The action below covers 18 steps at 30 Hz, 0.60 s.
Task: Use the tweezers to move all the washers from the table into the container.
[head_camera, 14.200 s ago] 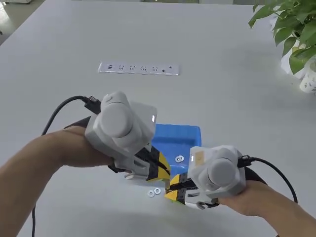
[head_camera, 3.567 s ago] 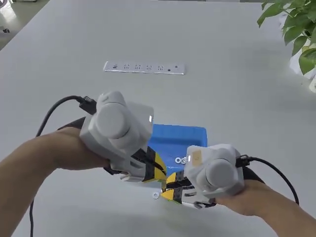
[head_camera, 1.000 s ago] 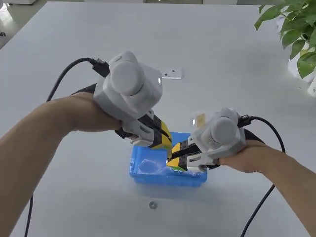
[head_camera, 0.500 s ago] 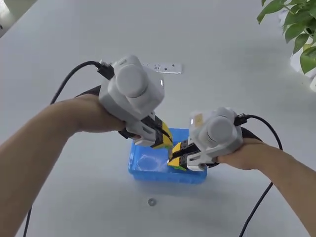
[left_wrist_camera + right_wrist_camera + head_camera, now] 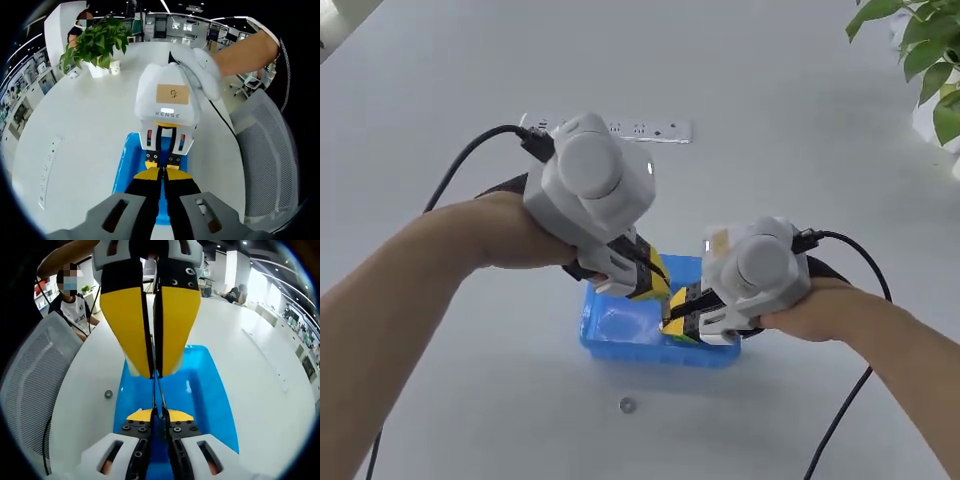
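Container [image 5: 610,335] lies under left gripper [image 5: 648,287] facing right gripper [image 5: 672,322].

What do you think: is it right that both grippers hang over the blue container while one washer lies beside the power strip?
Both grippers, left and right, do hang over the blue container, but the washer lies on the near side of it, far from the power strip, as the head view shows.

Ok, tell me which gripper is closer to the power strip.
The left gripper: in the head view its grey body lies close under the power strip, while the right gripper sits farther from it, at the blue box.
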{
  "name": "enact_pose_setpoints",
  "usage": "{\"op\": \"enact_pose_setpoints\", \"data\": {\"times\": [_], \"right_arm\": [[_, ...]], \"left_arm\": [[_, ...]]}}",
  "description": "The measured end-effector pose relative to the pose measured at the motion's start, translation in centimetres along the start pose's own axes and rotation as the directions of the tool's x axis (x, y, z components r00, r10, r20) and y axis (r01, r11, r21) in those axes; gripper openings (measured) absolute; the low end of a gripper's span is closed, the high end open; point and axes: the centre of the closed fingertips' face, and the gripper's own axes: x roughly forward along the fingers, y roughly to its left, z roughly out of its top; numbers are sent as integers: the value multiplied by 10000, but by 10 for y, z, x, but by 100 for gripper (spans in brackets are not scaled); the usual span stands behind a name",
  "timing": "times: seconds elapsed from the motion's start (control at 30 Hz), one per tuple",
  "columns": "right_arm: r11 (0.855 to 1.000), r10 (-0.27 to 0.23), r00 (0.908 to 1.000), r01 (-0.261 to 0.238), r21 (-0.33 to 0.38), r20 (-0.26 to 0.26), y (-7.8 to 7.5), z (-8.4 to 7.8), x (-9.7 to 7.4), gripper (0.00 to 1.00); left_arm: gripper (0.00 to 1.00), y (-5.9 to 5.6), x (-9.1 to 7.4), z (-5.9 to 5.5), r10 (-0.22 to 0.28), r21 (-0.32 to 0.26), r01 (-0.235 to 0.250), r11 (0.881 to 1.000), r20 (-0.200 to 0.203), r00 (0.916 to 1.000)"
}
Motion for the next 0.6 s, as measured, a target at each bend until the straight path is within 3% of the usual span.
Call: {"op": "enact_pose_setpoints", "data": {"times": [0.6], "right_arm": [[9997,-174,9998,176,-180,87,0,8,-5,10]], "left_arm": [[5,-1,-8,4,138,111,-138,9998,6,9999]]}}
